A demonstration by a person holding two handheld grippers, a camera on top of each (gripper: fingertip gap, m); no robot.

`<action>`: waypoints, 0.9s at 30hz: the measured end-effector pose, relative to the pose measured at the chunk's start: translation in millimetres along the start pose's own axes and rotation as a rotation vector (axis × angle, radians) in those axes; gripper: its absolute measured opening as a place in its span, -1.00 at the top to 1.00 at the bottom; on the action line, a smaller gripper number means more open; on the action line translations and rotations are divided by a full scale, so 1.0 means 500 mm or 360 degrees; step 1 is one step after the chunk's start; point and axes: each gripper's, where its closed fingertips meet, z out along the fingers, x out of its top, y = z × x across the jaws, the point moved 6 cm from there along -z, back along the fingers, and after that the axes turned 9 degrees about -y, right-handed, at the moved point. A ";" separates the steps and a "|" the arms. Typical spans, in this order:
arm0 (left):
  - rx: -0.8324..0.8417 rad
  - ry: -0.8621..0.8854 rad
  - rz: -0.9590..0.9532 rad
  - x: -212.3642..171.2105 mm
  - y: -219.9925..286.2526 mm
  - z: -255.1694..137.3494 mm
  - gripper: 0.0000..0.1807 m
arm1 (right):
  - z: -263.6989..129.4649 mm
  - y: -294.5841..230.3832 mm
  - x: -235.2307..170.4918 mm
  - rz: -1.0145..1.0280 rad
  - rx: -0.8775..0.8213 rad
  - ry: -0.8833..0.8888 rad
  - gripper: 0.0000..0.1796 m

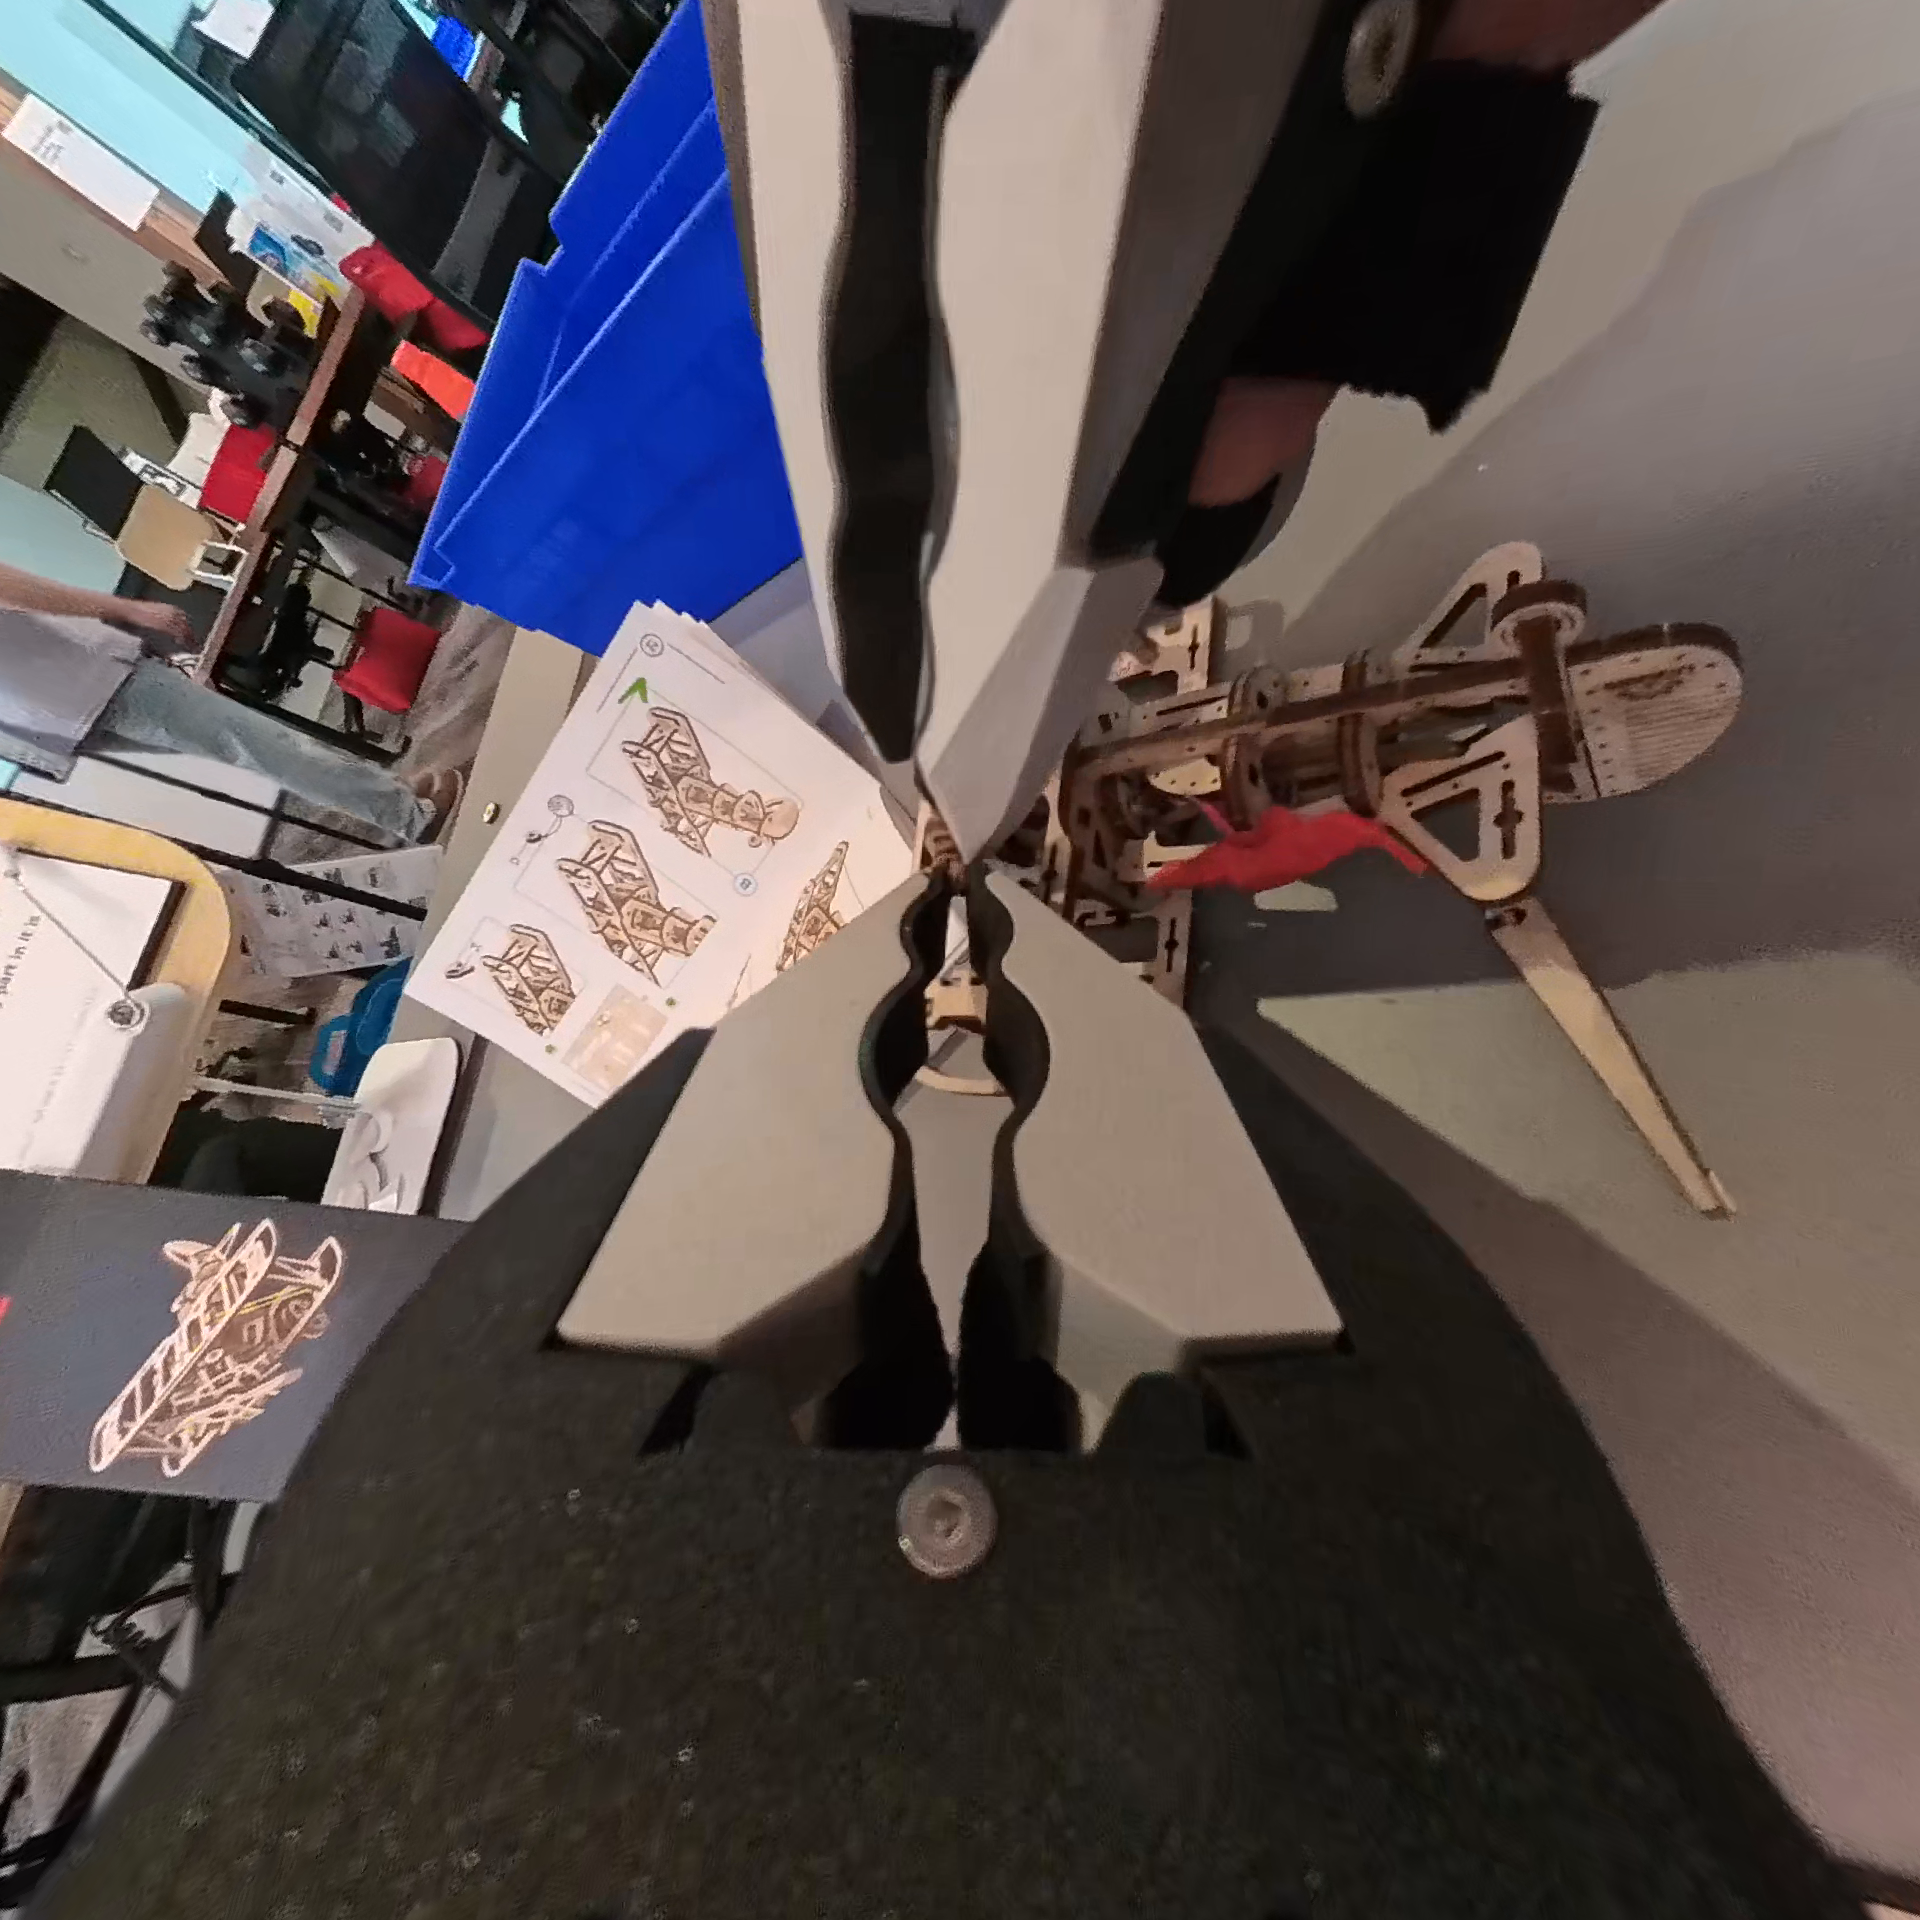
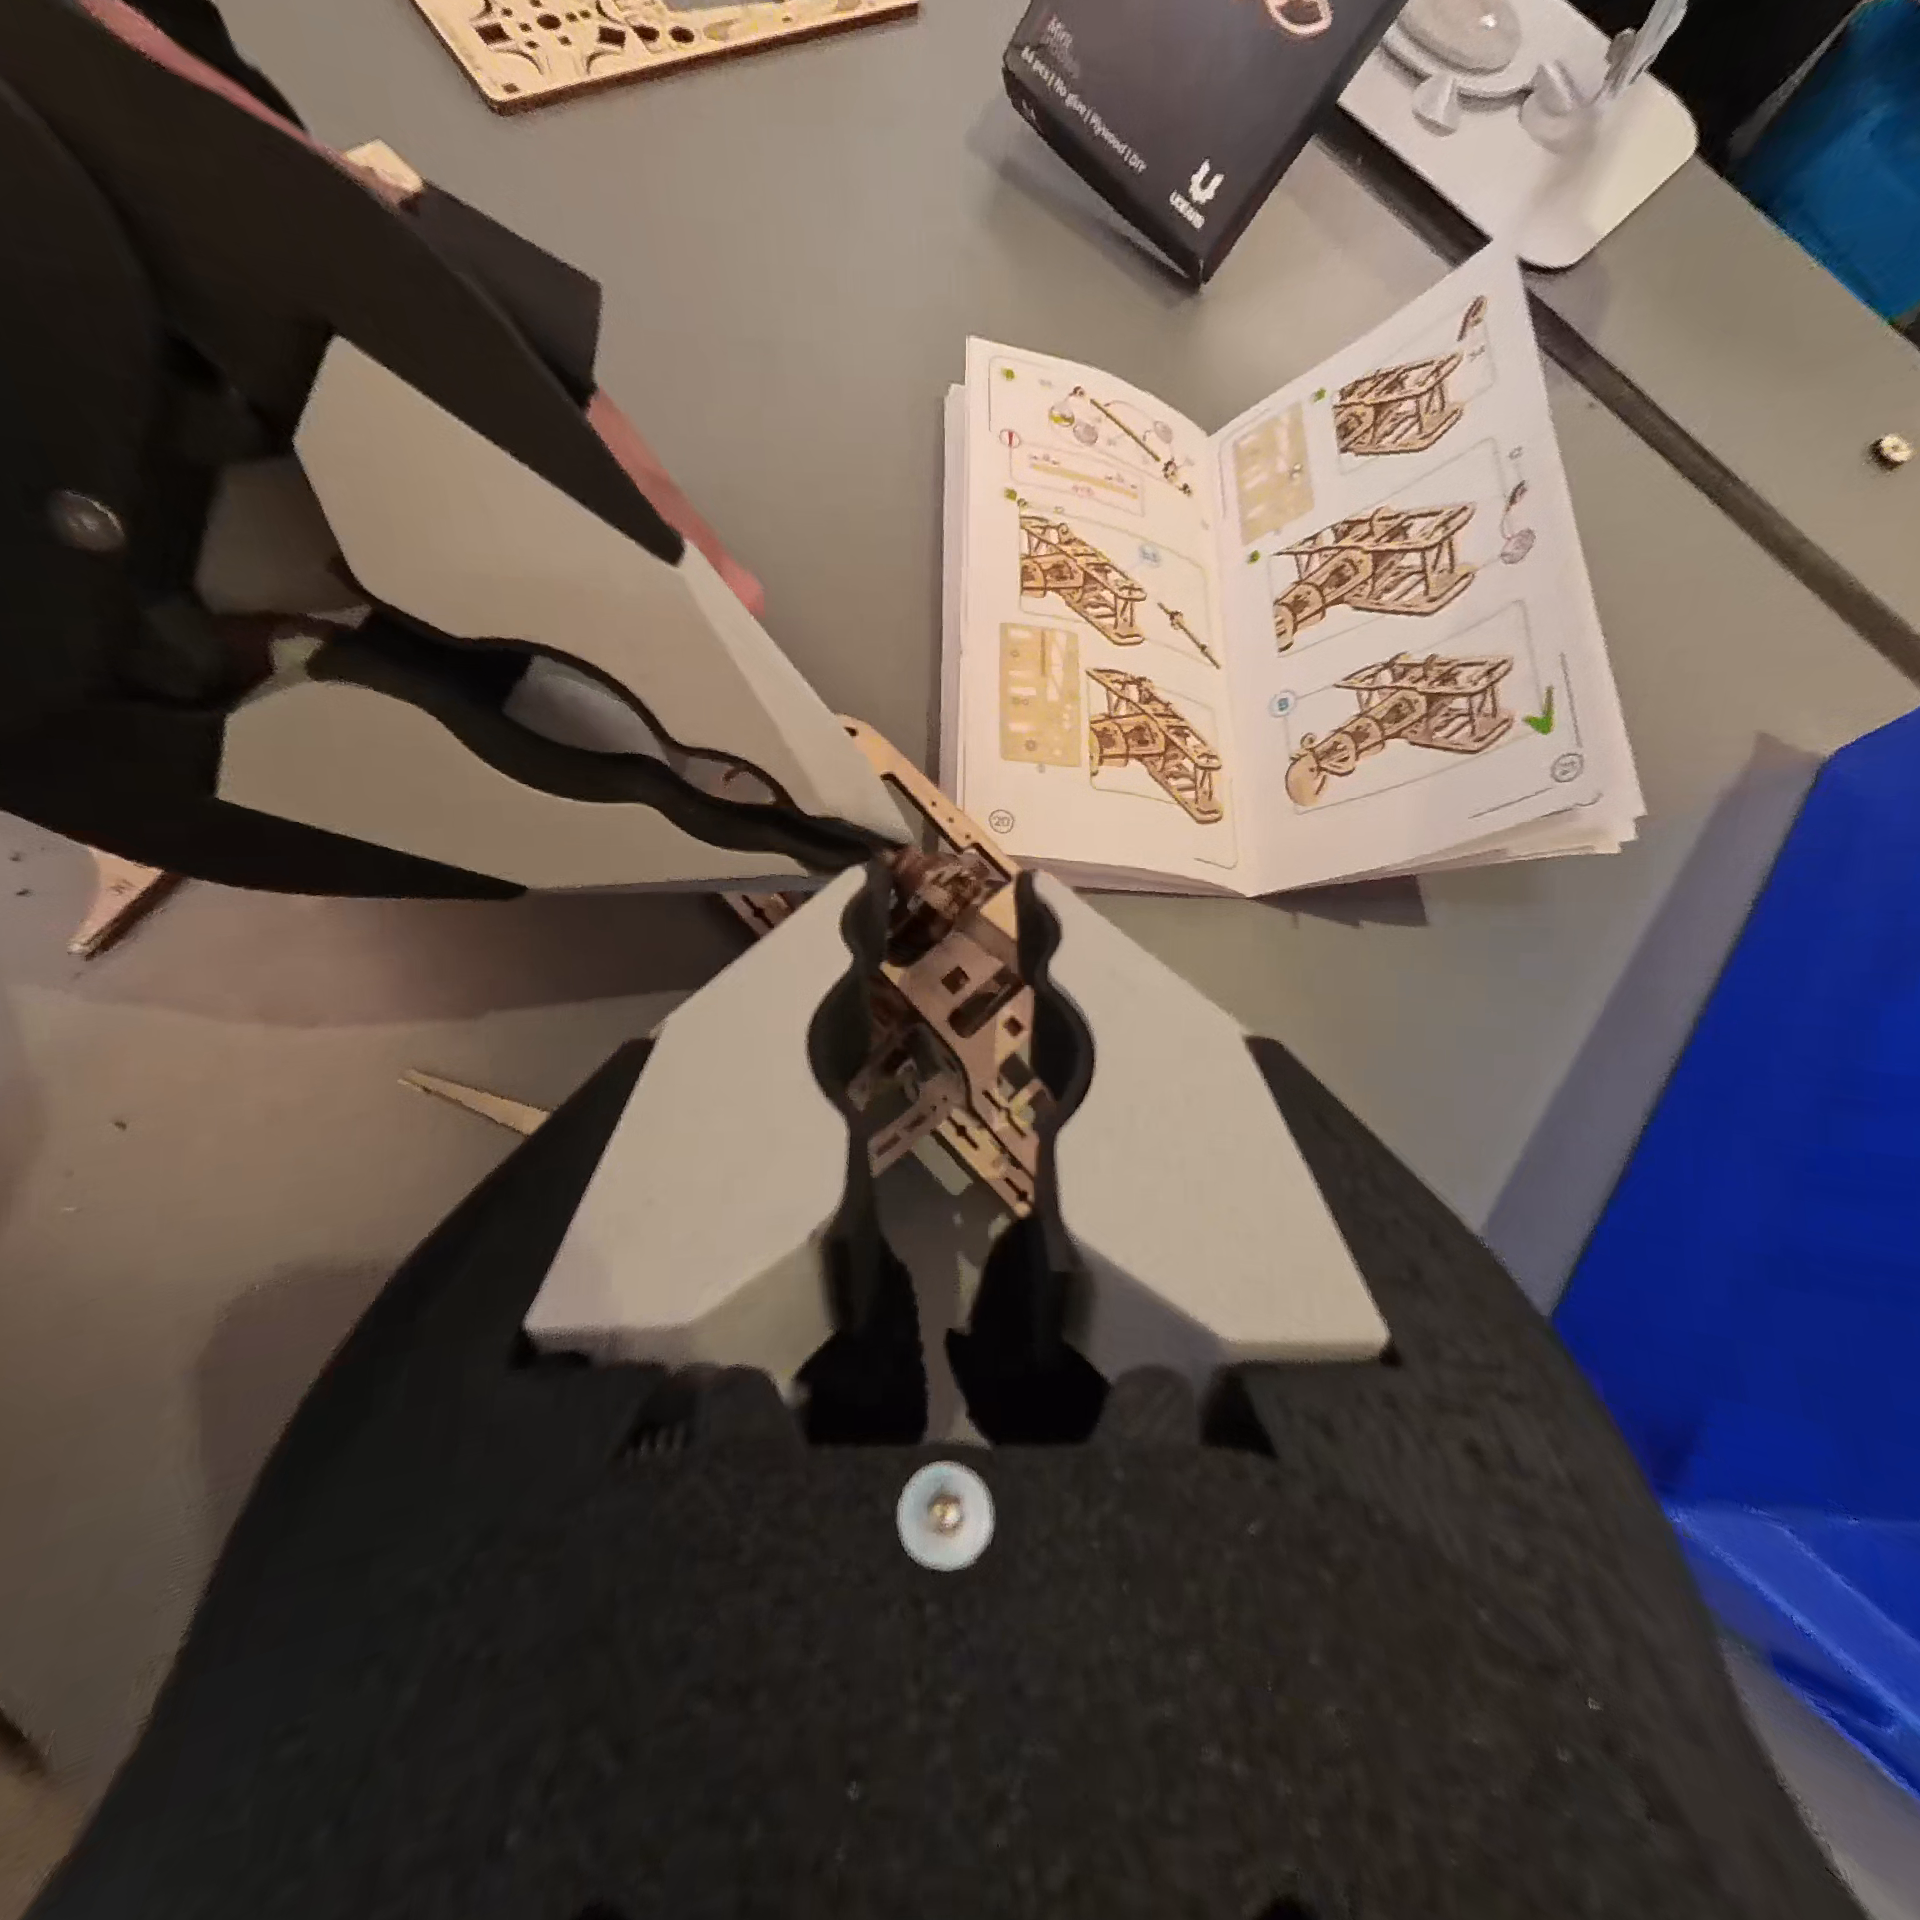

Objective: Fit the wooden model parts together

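Left tool (image 1: 948, 883) pinched shut, right tool (image 2: 948, 894) clamped (tips meeting)

Wooden model plane (image 1: 1340, 769): pale laser-cut plywood with dark burnt edges, open lattice body, rounded tail, a red scrap caught in its frame. Its nose end sits right at the tips of the left claw (image 1: 951, 883) and between the fingers of the right claw (image 2: 951, 894). Loose wooden sliver (image 1: 1600, 1049): long, tapered, flat on the tabletop, right of the left claw.

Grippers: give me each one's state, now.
Left gripper: shut on a small wooden part.
Right gripper: shut on the wooden model.
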 end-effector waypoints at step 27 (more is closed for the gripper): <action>-0.0024 0.0089 0.0033 0.008 0.002 0.002 1.00 | -0.078 0.043 -0.063 0.0449 0.0070 0.0359 0.55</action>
